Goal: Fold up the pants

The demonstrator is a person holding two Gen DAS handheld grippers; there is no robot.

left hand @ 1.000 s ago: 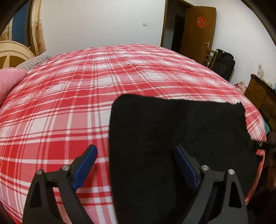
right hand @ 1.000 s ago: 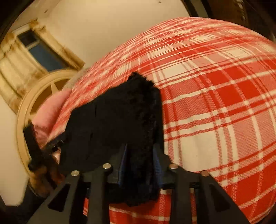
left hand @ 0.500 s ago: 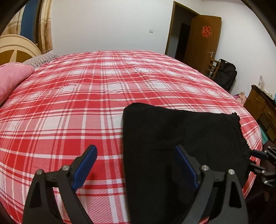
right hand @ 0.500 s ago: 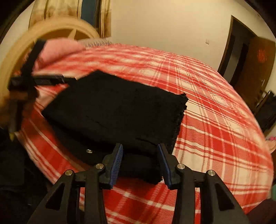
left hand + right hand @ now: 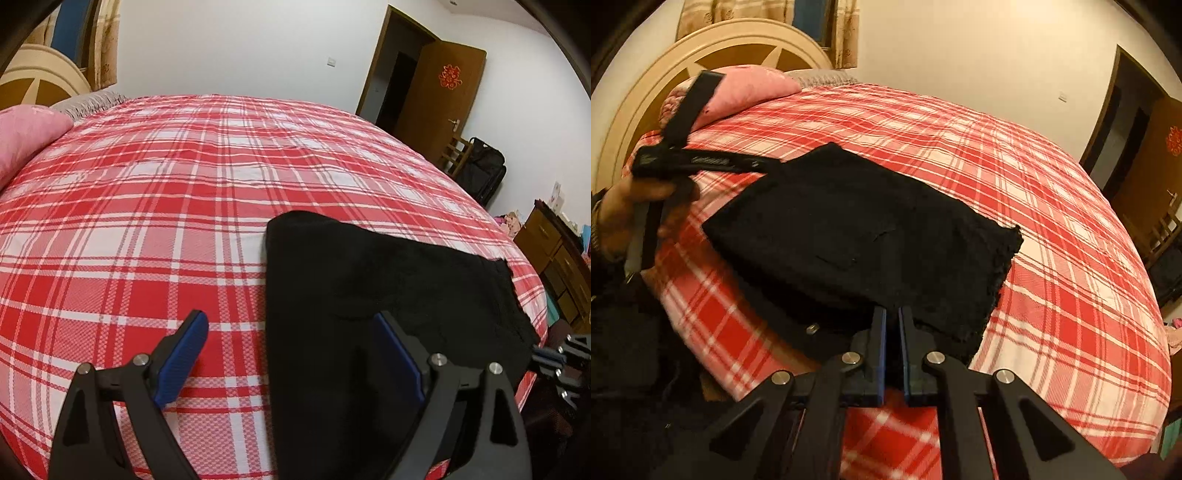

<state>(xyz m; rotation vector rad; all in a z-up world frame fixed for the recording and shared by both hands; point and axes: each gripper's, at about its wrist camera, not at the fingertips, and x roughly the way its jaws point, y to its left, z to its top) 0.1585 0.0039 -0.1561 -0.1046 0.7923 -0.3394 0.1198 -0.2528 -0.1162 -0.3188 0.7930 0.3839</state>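
- The left gripper (image 5: 290, 354) is spread wide, with nothing between its blue pads. One pad (image 5: 181, 356) hangs over the red checked bed (image 5: 147, 221). The other pad is over the black pants (image 5: 369, 295).
- The right gripper (image 5: 892, 325) has its blue pads pulled almost together, with only a thin gap. They sit right at the near edge of the pants (image 5: 857, 229). It is hard to tell if any cloth is caught between them.
- The pants lie folded into a flat black block on the bed, close to the near edge.
- In the right wrist view, a hand (image 5: 624, 206) holds the left gripper (image 5: 687, 158) by the far left corner of the pants.
- Farther back sit a pink pillow (image 5: 750, 88) and a round headboard (image 5: 738, 40).
- A brown door (image 5: 443, 96) stands open across the room.
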